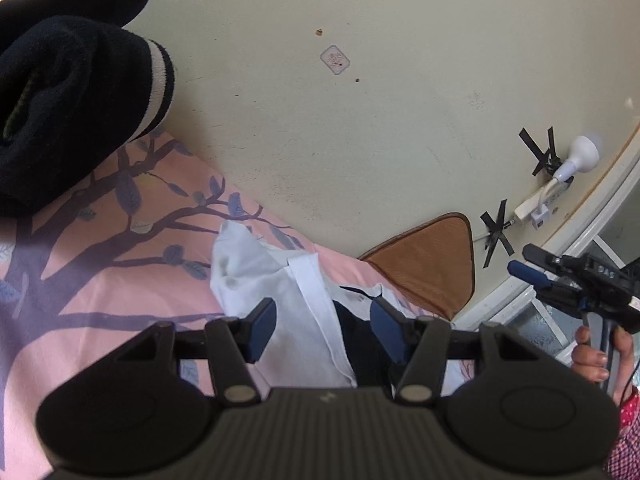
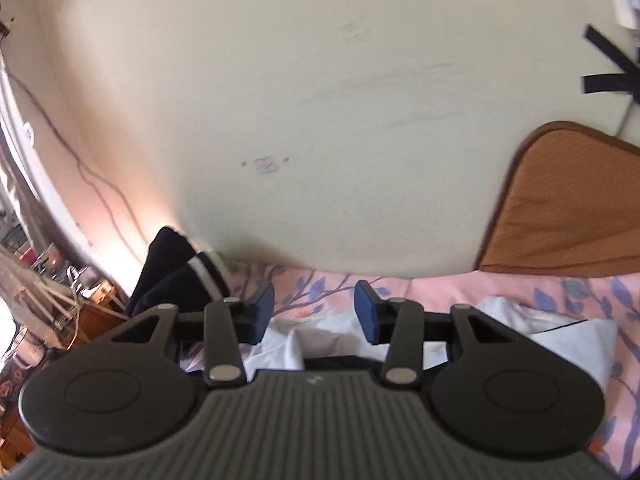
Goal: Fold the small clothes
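- We see our left gripper (image 1: 322, 330) low over a pink bedsheet (image 1: 120, 264) printed with dark branches and blue leaves.
- Its blue pads stand partly apart; a white garment (image 1: 272, 280) with a dark part lies crumpled under and between them, but we cannot tell whether the pads press on it.
- To the far left, a rolled black garment with a white stripe (image 1: 72, 96) rests on the sheet against the cream wall (image 1: 360, 120).
- A brown cushion (image 1: 432, 260) leans on the wall to the right of the white garment.
- Our right gripper (image 2: 314, 312) is raised above the white garment, fingers partly spread with nothing between them; in the left view a hand (image 1: 596, 360) holds its grip at the right edge.
- A white lamp (image 1: 580, 156) is taped to the wall on the far right.
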